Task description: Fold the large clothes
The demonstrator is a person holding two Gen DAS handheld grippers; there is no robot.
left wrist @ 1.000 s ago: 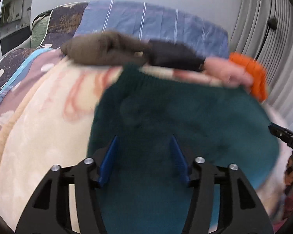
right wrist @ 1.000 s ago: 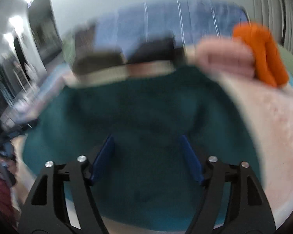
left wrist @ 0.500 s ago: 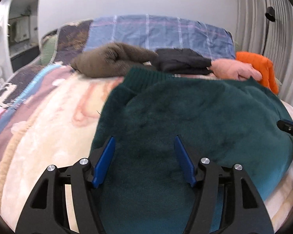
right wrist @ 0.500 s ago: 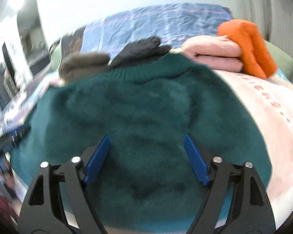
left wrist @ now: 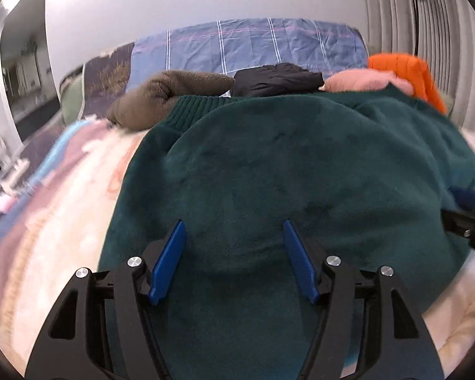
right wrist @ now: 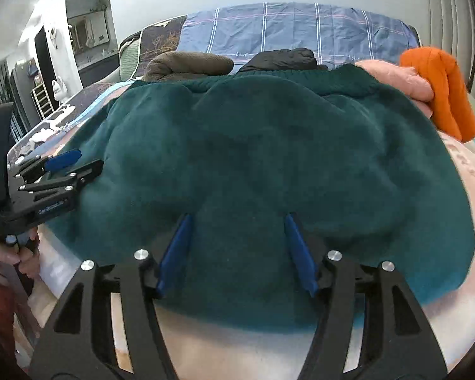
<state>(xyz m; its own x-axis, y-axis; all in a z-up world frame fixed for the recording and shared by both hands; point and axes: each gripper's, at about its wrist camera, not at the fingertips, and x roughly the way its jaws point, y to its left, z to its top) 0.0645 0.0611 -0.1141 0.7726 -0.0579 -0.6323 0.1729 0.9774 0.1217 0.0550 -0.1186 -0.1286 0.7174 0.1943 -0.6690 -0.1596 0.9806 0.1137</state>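
Left wrist view first: a second ago the dark green fleece sweater (left wrist: pixel 300 171) was a blur with its ribbed collar lifted in front of the clothes behind; now it lies spread flat on the pale peach blanket (left wrist: pixel 63 237), collar toward the pillows. The left gripper (left wrist: pixel 234 256) hovers over the sweater's near part with its blue pads (left wrist: pixel 167 262) apart at a middling width, and the jaws have just been opening a little, nothing pinched between them. Behind the collar sit the brown fleece bundle (left wrist: pixel 171 95), the black folded garment (left wrist: pixel 277 79), the pink folded garment (left wrist: pixel 364 80) and the orange knit garment (left wrist: pixel 405 72) (all in a row against the blue checked pillow (left wrist: pixel 253 44)). Over to the right wrist view: the earlier smear has sharpened, and the sweater (right wrist: pixel 269 164) now fills the bed, its hem near the camera. The right gripper (right wrist: pixel 237 250) stands half-open above that hem, jaws just closing in, pads on either side of fleece without pressing it. At left the other gripper (right wrist: pixel 60 171) shows side-on, a white label reading something like "GenRobot" on its body. Small script "love" is stitched on the pillow (right wrist: pixel 300 31).
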